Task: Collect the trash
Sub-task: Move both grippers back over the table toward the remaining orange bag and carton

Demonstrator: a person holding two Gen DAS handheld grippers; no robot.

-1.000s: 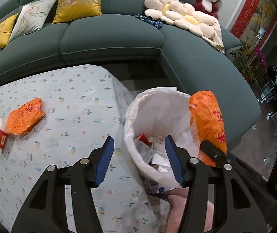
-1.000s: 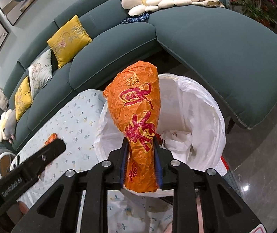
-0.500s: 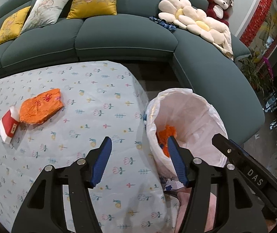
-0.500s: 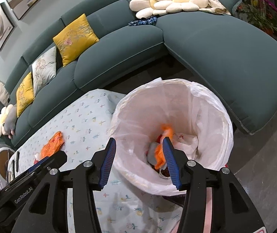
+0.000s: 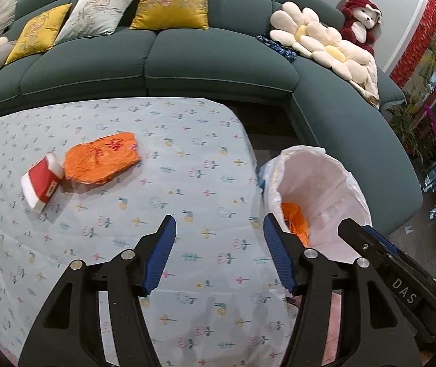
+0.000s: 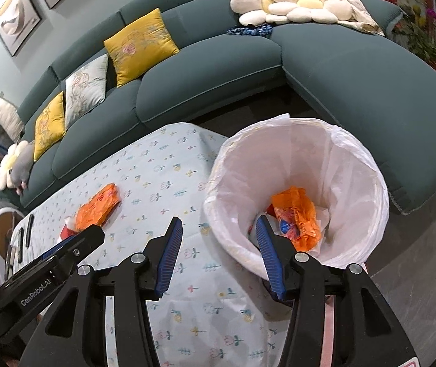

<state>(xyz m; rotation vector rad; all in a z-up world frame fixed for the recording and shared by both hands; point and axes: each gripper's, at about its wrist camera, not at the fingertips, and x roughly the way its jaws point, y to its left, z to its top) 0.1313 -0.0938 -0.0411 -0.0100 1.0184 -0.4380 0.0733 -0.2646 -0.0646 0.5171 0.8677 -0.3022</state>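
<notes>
A: Checking trash: crumpled orange wrapper with red print lies inside the white-lined bin, beside the surface.
B: More left?
A: Second orange wrapper lies flat on the surface, touching a red-and-white pack.
B: Tools?
A: Left tool and right tool both spread wide, holding nothing. Readable: "DAS", "GenRobot.AI".

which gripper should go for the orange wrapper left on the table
Left. The left gripper, open, faces the table with the orange wrapper ahead; the right gripper, also open, sits beside the bin.
</notes>
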